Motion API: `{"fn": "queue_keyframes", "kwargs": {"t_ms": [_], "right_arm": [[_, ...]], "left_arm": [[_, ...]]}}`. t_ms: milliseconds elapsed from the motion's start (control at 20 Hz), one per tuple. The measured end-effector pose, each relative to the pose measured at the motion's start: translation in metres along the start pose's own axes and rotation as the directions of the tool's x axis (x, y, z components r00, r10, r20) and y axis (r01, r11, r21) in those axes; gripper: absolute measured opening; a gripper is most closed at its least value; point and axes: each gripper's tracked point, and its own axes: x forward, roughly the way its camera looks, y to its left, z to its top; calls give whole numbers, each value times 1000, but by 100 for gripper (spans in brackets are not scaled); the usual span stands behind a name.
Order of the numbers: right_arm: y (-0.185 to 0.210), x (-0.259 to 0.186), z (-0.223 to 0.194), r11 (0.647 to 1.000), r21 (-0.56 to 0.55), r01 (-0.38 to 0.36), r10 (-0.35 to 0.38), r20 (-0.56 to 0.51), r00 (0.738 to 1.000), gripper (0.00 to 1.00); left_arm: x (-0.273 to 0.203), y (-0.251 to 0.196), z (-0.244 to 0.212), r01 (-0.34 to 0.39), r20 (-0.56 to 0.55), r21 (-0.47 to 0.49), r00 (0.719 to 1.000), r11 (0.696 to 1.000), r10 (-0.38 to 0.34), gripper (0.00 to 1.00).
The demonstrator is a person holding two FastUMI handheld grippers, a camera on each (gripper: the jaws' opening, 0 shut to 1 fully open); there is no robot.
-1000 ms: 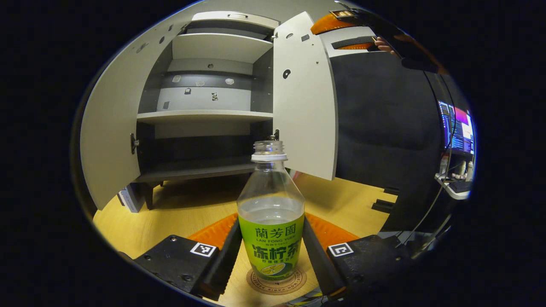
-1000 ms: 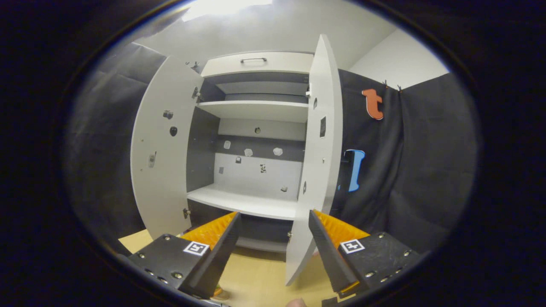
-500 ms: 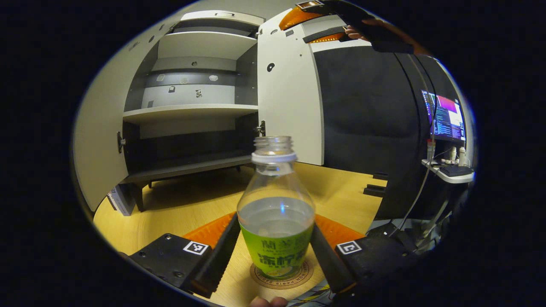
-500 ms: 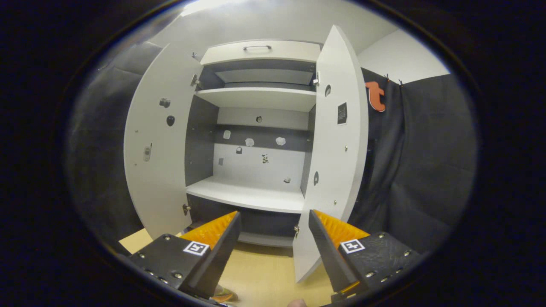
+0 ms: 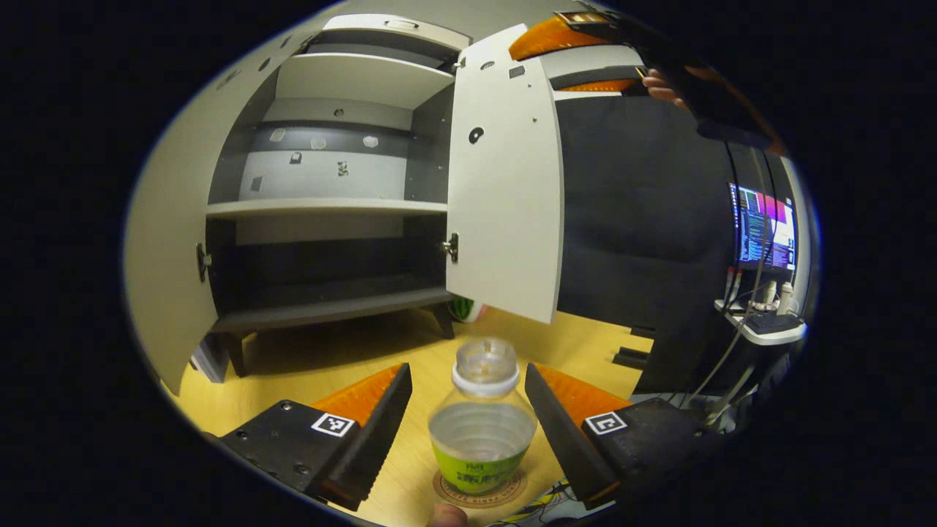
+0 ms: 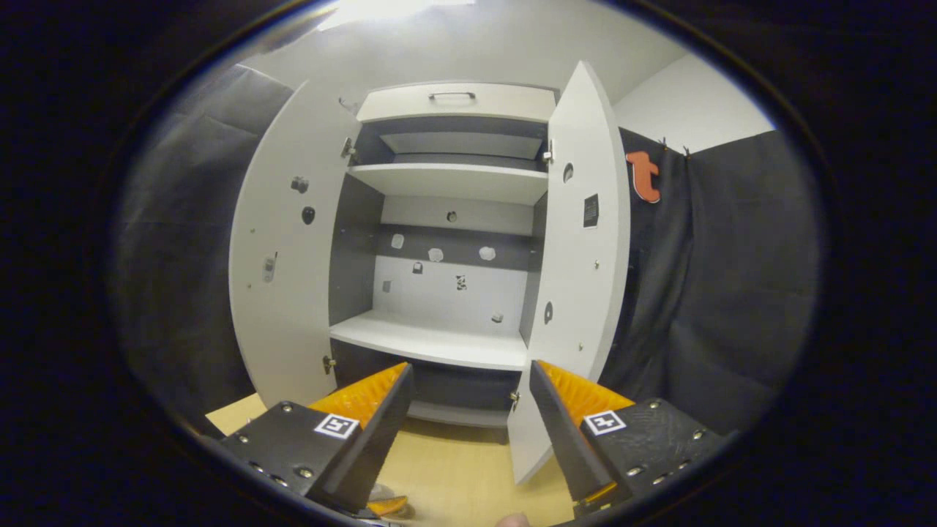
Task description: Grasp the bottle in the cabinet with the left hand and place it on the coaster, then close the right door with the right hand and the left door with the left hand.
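Observation:
In the left gripper view a clear bottle with a green label and no cap stands upright on the round coaster. My left gripper is open above and around its neck, both fingers apart from it. The white cabinet stands behind with both doors open and bare shelves. My right gripper, held by a hand, is high up by the outer side of the right door. In the right gripper view the right gripper is open and empty, facing the right door and the left door.
The cabinet stands on a wooden tabletop. A green round object sits behind the right door's lower edge. Off to the right are a lit monitor and a small shelf with cables.
My left gripper has opened off the bottle and risen, leaving it standing on the coaster. The right gripper shifted a little in front of the cabinet and stayed open.

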Motion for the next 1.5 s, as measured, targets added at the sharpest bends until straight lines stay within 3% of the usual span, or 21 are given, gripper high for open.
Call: {"fn": "queue_keyframes", "kwargs": {"t_ms": [200, 600, 800, 1100, 1400, 1500], "right_arm": [[-13, -18, 21, 996, 63, -69, 67, 27, 997, 94], [-99, -39, 46, 987, 157, -17, 4, 82, 997, 96], [-154, -34, 50, 990, 132, 38, -50, 90, 995, 96], [-220, -14, 51, 988, 139, 64, -77, 88, 993, 96], [-263, 30, 30, 992, 86, 89, -92, 31, 995, 96], [-267, 49, 21, 993, 72, 96, -97, 6, 995, 96]], "left_arm": [[-7, -1, 60, -51, 40, -21, 998, 998, 51, 99], [-38, 19, 153, -218, -23, -36, 976, 975, 217, 98], [-55, 32, 208, -278, -2, -85, 960, 957, 279, 98], [-97, 72, 276, -413, 108, -96, 900, 906, 422, 98], [-139, 111, 292, -514, 120, -75, 846, 855, 519, 97], [-145, 115, 301, -506, 144, -108, 843, 855, 517, 98]]}}
